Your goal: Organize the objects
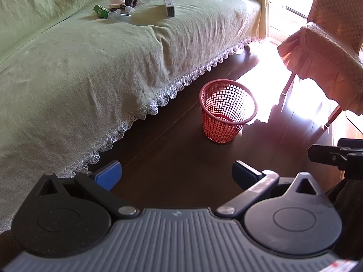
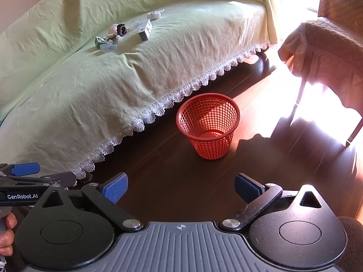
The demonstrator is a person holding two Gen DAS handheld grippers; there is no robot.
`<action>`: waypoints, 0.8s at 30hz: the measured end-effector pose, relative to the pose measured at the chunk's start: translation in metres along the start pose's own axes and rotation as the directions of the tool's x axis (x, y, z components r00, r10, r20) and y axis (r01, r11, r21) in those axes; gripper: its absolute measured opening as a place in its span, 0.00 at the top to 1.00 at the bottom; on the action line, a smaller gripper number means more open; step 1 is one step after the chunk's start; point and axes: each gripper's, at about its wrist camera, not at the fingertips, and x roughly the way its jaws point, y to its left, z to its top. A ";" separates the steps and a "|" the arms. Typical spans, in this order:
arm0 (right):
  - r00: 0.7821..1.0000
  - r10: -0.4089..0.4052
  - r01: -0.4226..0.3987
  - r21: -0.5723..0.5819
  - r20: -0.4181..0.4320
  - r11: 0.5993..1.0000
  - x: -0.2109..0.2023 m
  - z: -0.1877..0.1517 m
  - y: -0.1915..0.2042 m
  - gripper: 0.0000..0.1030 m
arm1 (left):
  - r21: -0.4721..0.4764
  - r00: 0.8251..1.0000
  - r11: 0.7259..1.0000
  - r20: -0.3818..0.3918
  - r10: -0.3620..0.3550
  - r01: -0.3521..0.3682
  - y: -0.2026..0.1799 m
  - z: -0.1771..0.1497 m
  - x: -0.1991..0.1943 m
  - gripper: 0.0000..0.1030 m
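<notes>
Both the left gripper [image 1: 177, 176] and right gripper [image 2: 181, 187] are hanging wide open, gripping nothing, above dark floor. The small clutter [image 1: 123, 5] is lying far off on the green-covered sofa [image 2: 90, 86], its pieces too tiny to identify. The red mesh basket [image 2: 208, 124] is standing beside the sofa.

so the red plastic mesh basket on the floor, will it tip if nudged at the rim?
Probably. The red plastic mesh basket tapers to a narrower base, so a rim push likely tips it. Open lattice and apparently empty inside suggest light; it may slide on the smooth dark wooden floor.
</notes>
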 end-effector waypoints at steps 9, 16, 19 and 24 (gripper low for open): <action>1.000 -0.013 0.014 0.083 -0.007 0.996 0.025 0.020 -0.025 0.06 | 0.024 0.999 0.999 -0.025 -0.028 0.028 0.006 0.020 0.032 0.01; 0.999 -0.050 0.046 0.165 0.018 0.985 0.061 0.051 -0.056 0.06 | 0.053 0.999 0.998 -0.040 -0.014 0.016 0.021 0.045 0.073 0.01; 0.997 -0.083 0.083 0.190 -0.005 0.978 0.088 0.066 -0.069 0.08 | 0.066 0.999 0.998 -0.049 -0.013 0.017 0.030 0.063 0.096 0.01; 0.992 -0.098 0.117 0.287 -0.082 0.951 0.154 0.081 -0.104 0.27 | 0.078 0.999 0.997 -0.041 -0.011 0.014 0.044 0.090 0.135 0.01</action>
